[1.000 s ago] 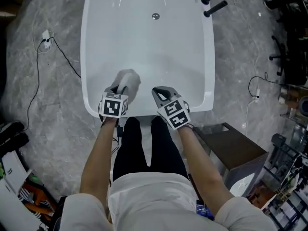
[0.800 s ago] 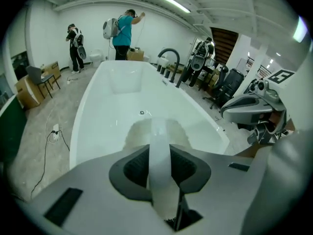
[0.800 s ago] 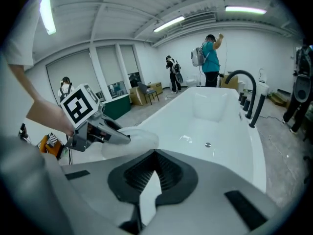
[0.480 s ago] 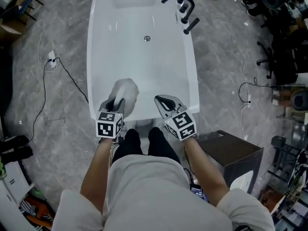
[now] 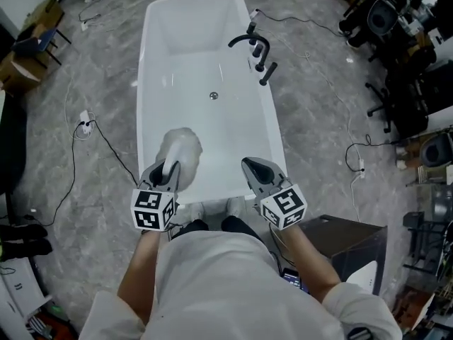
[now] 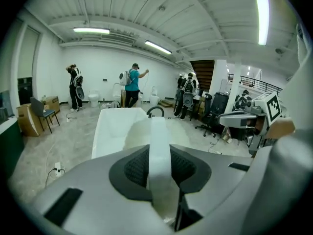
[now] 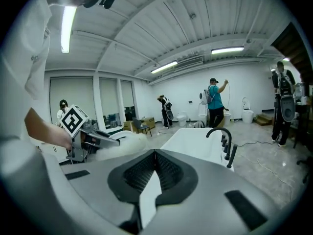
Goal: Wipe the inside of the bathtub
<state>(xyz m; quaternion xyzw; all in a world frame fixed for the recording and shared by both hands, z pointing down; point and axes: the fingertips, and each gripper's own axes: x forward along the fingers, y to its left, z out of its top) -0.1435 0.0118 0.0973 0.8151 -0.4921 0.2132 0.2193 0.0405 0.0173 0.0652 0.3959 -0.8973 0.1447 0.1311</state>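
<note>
Clamped in the narrow jaws of the left gripper (image 5: 167, 169): fluffy white cleaning cloth (image 5: 179, 147), jutting toward 12 o'clock over the near end of the long white rectangular bathtub (image 5: 147, 105); touching the tub or not, hard to tell. At 3 o'clock, apart: right gripper (image 5: 256, 167), jaws together, seemingly empty. Far at 1 o'clock on the rim: black curved metal faucet (image 5: 249, 42). At 9 o'clock on the grey floor (image 5: 85, 211): black cable (image 5: 106, 134).

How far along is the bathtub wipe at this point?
Done: the white cloth is clamped in the left gripper. No wiped patch shows; the bathtub looks evenly white inside.
In hand: the cloth is held over the tub's near end, apparently above the surface; the right gripper is shut and empty.
Left: probably the whole inside, from the near end past the drain to the far end.
</note>
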